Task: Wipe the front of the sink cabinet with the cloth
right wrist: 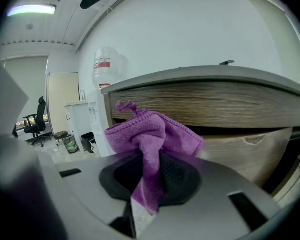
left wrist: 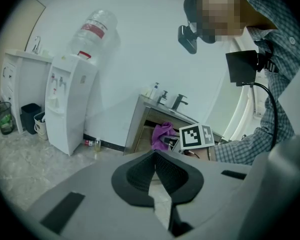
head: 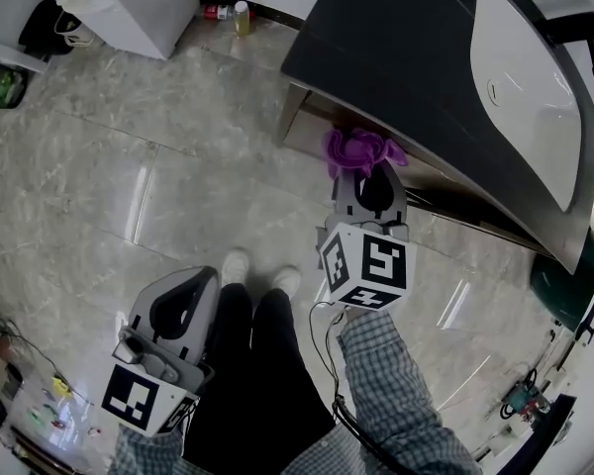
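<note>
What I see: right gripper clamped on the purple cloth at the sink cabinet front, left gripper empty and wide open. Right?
Not quite. The left gripper is empty but shut, jaws meeting at the tips in the left gripper view. The right gripper is clamped on the purple cloth at the sink cabinet front.

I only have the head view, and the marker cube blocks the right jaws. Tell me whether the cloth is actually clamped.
Observer: It is. In the right gripper view, the right gripper is shut on the purple cloth. The cloth bunches above the jaws and a tail hangs below them.
Operator: Report what sits straight ahead of it.
Observer: The wood-grain cabinet front is right behind the cloth. I cannot tell whether the cloth touches it.
Operator: Now check the left gripper.
Observer: In the left gripper view, the left gripper has its jaws meeting at the tips, with nothing between them.
</note>
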Demonstrator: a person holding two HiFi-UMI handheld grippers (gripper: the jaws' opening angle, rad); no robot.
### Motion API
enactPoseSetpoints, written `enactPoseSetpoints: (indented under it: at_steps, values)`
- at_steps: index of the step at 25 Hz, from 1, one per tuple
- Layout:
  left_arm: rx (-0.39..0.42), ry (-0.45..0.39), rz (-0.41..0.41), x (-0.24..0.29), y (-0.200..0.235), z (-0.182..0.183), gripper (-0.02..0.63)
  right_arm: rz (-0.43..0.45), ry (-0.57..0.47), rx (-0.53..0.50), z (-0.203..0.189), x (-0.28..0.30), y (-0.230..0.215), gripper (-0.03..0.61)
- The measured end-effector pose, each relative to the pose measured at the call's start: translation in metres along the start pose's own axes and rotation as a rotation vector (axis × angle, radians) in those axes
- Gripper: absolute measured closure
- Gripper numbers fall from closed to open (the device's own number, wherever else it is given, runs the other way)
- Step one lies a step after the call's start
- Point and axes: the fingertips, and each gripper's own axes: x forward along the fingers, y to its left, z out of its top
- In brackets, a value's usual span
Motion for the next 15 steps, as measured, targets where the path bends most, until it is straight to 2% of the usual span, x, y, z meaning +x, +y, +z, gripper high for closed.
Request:
enactPoseSetpoints:
  at_steps: [15]
  values:
    - [0.044,0.045,-0.058,0.027,-0.039,-0.008,0.603,-0.160,0.016,0.016,-0.016,-0.040,-0.100,0.505]
